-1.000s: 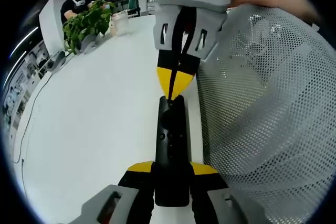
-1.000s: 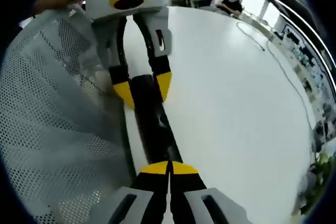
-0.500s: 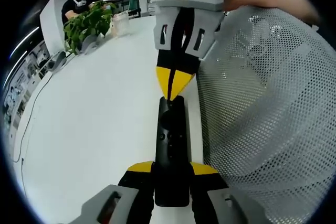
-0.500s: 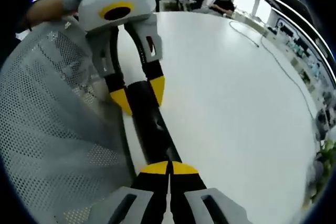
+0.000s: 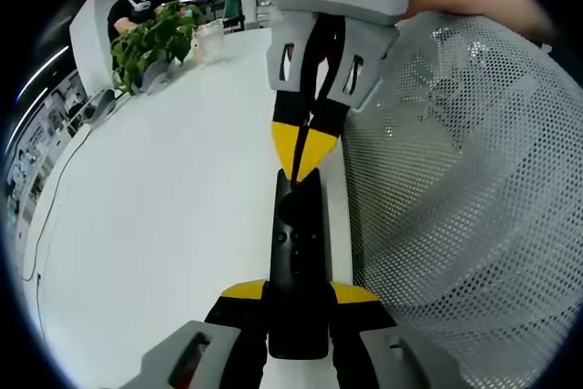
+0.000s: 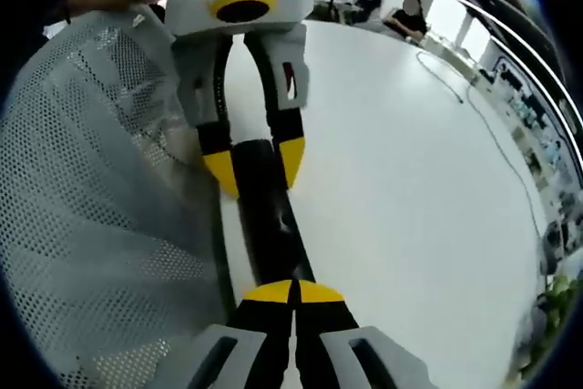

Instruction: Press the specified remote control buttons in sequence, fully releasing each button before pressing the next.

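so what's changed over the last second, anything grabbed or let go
Little. In the left gripper view the right gripper, jaws together, has kept its tip at the far end of the remote, only shifting slightly. The left gripper still clamps the remote. Nothing was let go; table and mesh chair are unchanged.

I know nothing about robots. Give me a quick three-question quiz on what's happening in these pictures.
1. True or false: the left hand-held gripper clamps the slim black remote control between its jaws.
2. The right hand-held gripper has its jaws: A) spread wide open, B) shut together.
3. Fill in: the green leafy plant stands on the white ____.
Key: 1 true; 2 B; 3 table.
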The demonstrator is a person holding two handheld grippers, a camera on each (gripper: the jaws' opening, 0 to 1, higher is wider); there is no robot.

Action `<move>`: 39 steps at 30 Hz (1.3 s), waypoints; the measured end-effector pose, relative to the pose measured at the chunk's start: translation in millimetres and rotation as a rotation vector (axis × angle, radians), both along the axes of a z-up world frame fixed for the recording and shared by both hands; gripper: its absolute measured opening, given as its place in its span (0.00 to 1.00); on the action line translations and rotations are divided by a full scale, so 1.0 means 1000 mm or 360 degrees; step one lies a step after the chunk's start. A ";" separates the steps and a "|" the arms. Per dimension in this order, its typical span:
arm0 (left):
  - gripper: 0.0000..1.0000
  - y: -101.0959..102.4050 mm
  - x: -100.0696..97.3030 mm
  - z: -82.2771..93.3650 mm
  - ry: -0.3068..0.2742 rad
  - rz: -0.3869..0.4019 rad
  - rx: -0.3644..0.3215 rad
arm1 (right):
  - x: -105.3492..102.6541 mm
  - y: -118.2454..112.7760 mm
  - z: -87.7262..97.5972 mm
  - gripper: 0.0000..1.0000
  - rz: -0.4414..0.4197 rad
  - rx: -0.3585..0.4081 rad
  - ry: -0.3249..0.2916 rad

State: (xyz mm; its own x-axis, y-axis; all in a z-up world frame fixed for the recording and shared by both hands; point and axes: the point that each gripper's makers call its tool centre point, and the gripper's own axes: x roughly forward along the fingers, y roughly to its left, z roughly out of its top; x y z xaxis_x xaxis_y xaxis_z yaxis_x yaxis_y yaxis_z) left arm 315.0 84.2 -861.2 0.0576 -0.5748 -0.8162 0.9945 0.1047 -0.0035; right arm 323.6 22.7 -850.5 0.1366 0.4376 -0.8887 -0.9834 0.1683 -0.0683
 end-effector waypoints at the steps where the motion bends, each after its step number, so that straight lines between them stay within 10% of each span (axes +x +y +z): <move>1: 0.25 0.000 0.000 0.000 0.0000 0.0001 0.0000 | -0.001 0.001 0.001 0.00 -0.0014 0.0024 0.0024; 39: 0.25 0.000 -0.001 0.000 0.0005 -0.0014 -0.0007 | -0.005 0.014 -0.002 0.00 0.0060 0.0036 0.0017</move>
State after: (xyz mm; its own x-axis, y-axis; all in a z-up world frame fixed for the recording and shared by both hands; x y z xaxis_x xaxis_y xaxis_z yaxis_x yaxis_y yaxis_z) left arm 313.7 84.3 -861.3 0.0501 -0.5789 -0.8138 0.9953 0.0961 -0.0071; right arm 318.6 36.6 -852.2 0.1101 0.4625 -0.8798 -0.9897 0.1324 -0.0543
